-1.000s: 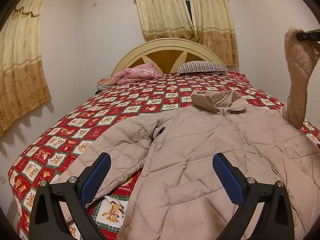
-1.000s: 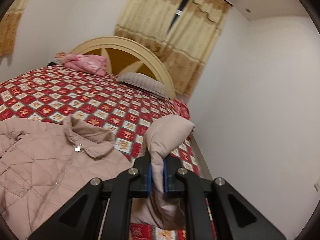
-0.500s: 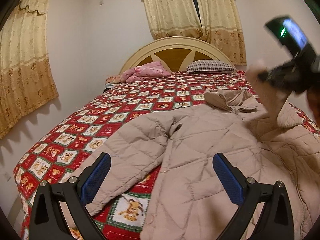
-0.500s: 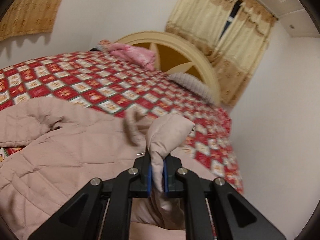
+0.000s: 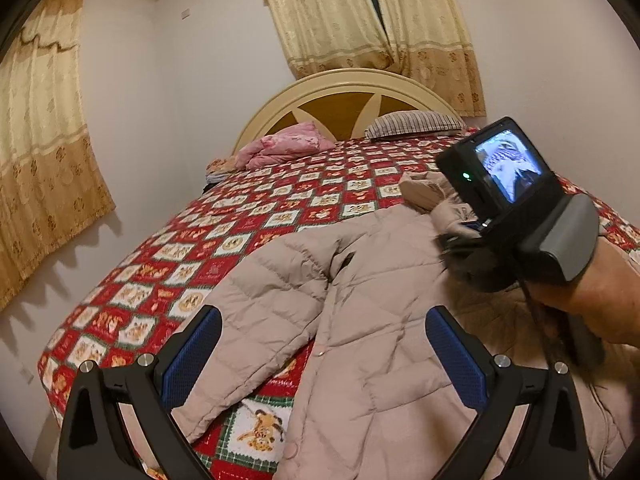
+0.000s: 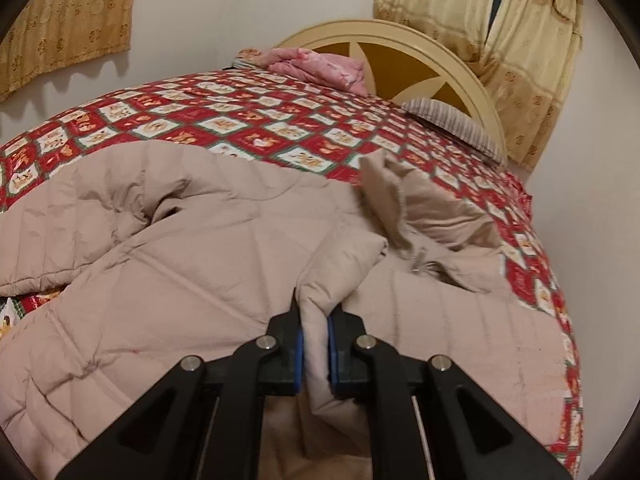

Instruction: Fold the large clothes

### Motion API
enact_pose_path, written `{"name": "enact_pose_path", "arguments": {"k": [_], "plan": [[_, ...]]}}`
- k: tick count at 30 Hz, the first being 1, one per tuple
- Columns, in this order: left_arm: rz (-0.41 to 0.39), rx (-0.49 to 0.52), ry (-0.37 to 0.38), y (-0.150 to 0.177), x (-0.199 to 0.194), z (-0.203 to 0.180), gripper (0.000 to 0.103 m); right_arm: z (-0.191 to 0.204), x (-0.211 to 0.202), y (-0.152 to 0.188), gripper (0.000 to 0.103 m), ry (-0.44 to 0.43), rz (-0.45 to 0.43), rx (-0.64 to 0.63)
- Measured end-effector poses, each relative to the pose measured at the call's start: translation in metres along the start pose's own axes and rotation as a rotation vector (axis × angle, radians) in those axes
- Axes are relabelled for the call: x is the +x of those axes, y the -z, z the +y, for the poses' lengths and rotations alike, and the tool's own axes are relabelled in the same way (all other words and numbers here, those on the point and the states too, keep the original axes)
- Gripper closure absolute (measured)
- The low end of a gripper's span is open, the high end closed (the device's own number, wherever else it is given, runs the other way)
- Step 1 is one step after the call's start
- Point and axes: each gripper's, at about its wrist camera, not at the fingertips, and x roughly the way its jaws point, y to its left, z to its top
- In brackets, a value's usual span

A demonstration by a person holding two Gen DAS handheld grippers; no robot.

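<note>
A beige quilted jacket point(image 5: 392, 304) lies front-up on the bed, collar point(image 6: 424, 196) toward the headboard. My right gripper point(image 6: 315, 344) is shut on the end of its right sleeve point(image 6: 336, 268) and holds it low over the jacket's chest. It also shows in the left wrist view point(image 5: 472, 226), with its camera body and the hand behind it. The jacket's left sleeve point(image 5: 256, 312) lies spread out over the quilt. My left gripper point(image 5: 324, 364) is open and empty, above the jacket's lower left side.
The bed point(image 5: 256, 216) has a red and white patchwork quilt and a cream arched headboard point(image 5: 344, 92). A pink folded blanket point(image 5: 284, 148) and a striped pillow point(image 5: 412, 124) lie at its head. Walls and curtains point(image 5: 40, 168) stand close on both sides.
My right gripper has carried the sleeve from high at the right side down and inward over the jacket's chest. My left gripper stays open and has shifted slightly.
</note>
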Motion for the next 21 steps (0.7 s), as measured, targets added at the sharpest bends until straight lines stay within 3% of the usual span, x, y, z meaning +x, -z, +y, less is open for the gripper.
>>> {"name": "enact_pose_path", "arguments": {"k": [1,2,4,5,8,11,14,18,21], "plan": [[-0.009,0.013,-0.001,-0.004,-0.002,-0.003,0.001,-0.003,-0.002,-0.001,0.074,-0.028,-0.009,0.019],[-0.018,0.025,-0.002,-0.008,-0.004,-0.006,0.001,-0.007,-0.005,-0.002,0.056,-0.063,-0.020,0.046],[-0.053,0.053,-0.012,-0.021,-0.010,-0.010,0.001,-0.022,-0.020,-0.002,0.036,-0.141,-0.047,0.109],[-0.063,0.057,-0.013,-0.026,-0.012,-0.011,0.001,-0.027,-0.028,-0.002,0.034,-0.160,-0.063,0.126],[-0.092,0.058,0.015,-0.050,-0.013,-0.020,0.001,-0.057,-0.059,0.002,0.034,-0.138,-0.125,0.155],[-0.120,0.070,0.066,-0.069,-0.010,-0.045,0.001,-0.109,-0.079,0.011,0.036,-0.055,-0.163,0.239],[-0.103,0.066,0.162,-0.085,0.011,-0.080,0.001,-0.173,-0.081,0.025,0.054,0.082,-0.146,0.374],[-0.121,0.118,0.166,-0.089,0.054,-0.133,0.001,-0.254,-0.072,0.058,0.055,0.188,-0.121,0.648],[-0.067,0.182,0.152,-0.082,0.099,-0.164,0.001,-0.266,-0.051,0.071,0.053,0.205,-0.094,0.656]]}}
